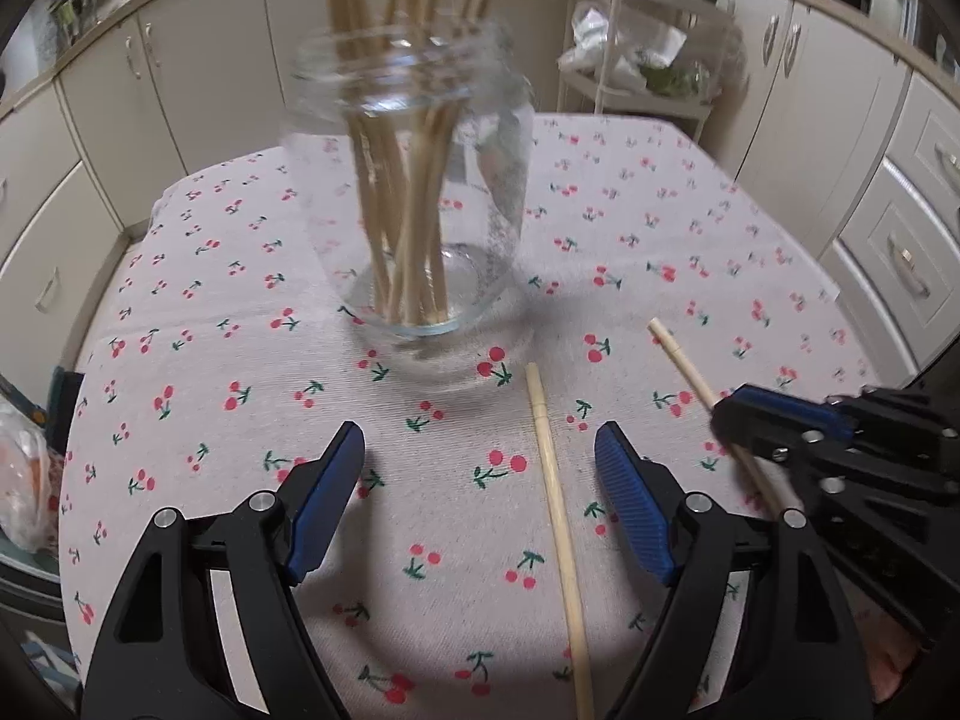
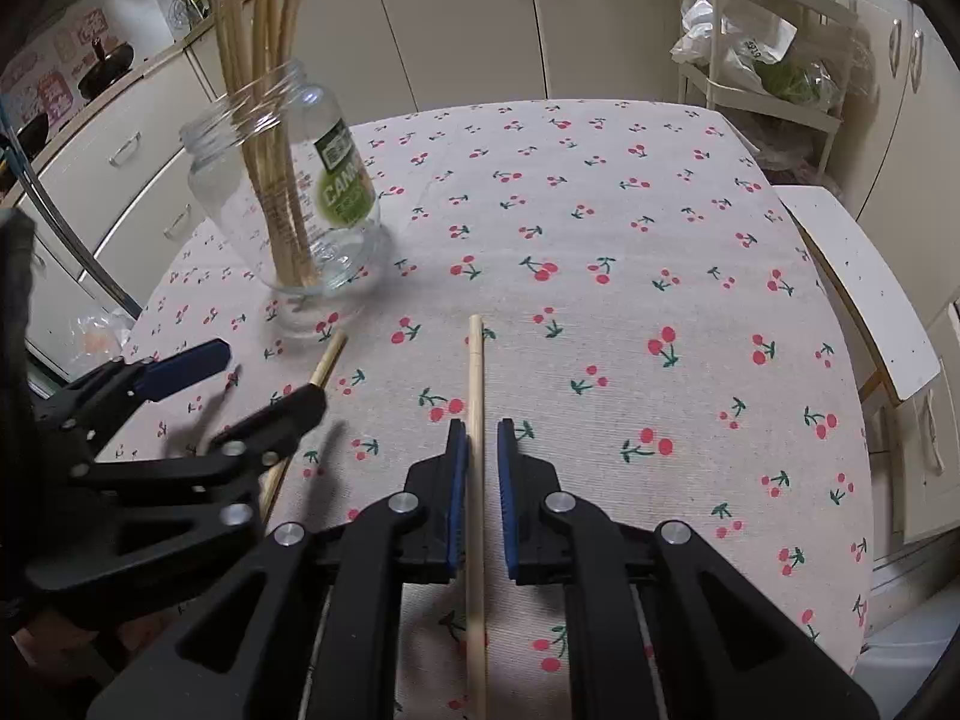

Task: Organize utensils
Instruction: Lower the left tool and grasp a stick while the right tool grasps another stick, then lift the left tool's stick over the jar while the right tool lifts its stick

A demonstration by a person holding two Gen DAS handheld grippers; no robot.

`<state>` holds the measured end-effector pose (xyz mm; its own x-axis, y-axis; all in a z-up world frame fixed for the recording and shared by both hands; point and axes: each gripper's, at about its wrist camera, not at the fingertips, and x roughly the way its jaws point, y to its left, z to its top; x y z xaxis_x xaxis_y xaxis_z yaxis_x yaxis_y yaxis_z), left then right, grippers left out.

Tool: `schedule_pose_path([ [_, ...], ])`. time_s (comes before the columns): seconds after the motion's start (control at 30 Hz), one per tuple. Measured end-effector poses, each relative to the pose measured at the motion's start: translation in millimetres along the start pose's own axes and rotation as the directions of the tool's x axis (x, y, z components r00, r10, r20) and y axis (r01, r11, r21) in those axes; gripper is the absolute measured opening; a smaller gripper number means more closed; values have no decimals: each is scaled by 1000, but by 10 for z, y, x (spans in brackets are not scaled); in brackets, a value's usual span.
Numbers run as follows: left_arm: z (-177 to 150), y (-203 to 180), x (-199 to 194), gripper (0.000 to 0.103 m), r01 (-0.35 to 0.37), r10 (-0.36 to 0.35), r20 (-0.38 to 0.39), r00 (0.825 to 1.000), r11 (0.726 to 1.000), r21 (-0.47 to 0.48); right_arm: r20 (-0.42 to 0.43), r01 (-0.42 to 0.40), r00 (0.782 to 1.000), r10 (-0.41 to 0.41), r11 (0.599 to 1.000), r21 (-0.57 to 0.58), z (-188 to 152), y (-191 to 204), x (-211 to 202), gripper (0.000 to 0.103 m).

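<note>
Right wrist: jar (image 2: 288,222) holds chopsticks (image 2: 270,120); right hand-held gripper (image 2: 480,468) narrowly straddles chopstick (image 2: 476,420), left (image 1: 480,498) agape

Cream cabinets (image 1: 198,60), white shelf rack (image 2: 774,42)

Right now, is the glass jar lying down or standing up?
Standing up. The glass jar rests base-down on the tablecloth, open mouth upward, with chopsticks poking out the top.

Clear glass jar (image 2: 288,204), wooden chopsticks (image 2: 476,450)
</note>
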<state>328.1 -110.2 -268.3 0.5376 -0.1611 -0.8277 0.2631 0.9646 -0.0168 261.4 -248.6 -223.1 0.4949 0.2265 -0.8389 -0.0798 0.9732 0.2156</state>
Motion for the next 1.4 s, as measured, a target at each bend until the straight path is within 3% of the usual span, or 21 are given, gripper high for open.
schedule_pose_path([
  [0.17,17,-61,25,60,-8,8,-10,1000,1000,29,0,-7,1000,7,1000,3,15,-11,6,11],
  [0.27,61,-91,23,39,2,-1,-10,1000,999,43,-2,-6,1000,6,1000,3,36,-8,16,11],
  [0.33,87,-132,21,14,12,-11,-13,1000,998,58,-6,-3,1000,3,1000,-4,53,0,32,11],
  [0.4,107,-139,28,7,37,-35,-25,999,997,61,-13,-2,1000,2,1000,-20,76,31,54,12],
  [0.53,121,-29,28,5,99,-98,-53,994,995,16,-18,1,1000,-2,998,-67,105,112,93,26],
  [0.6,110,60,26,5,129,-130,-62,990,992,-16,-16,25,1000,-27,995,-101,116,167,113,26],
  [0.63,102,102,15,5,136,-137,-63,989,990,-27,-13,38,999,-40,992,-117,119,190,119,26],
  [0.73,76,223,-29,5,154,-157,-52,986,987,-55,-2,69,998,-70,987,-146,93,222,124,9],
  [0.8,66,298,-77,5,150,-153,-37,988,986,-69,1,60,998,-60,989,-133,85,193,116,6],
  [0.9,49,411,-186,5,162,-163,-1,987,981,-102,1,23,1000,-23,997,-76,93,113,107,6],
  [1.1,141,611,-485,5,176,-159,116,980,972,-153,21,-128,992,127,988,83,116,-83,78,6],
  [1.23,259,739,-789,5,210,-164,247,955,962,-173,68,-198,980,189,969,149,141,-153,25,6],
  [1.37,429,845,-1118,5,242,-154,389,908,952,-187,93,-235,971,221,954,184,152,-190,17,6],
  [1.4,487,878,-1223,5,248,-145,436,888,950,-190,93,-241,969,227,952,187,156,-189,26,6],
])
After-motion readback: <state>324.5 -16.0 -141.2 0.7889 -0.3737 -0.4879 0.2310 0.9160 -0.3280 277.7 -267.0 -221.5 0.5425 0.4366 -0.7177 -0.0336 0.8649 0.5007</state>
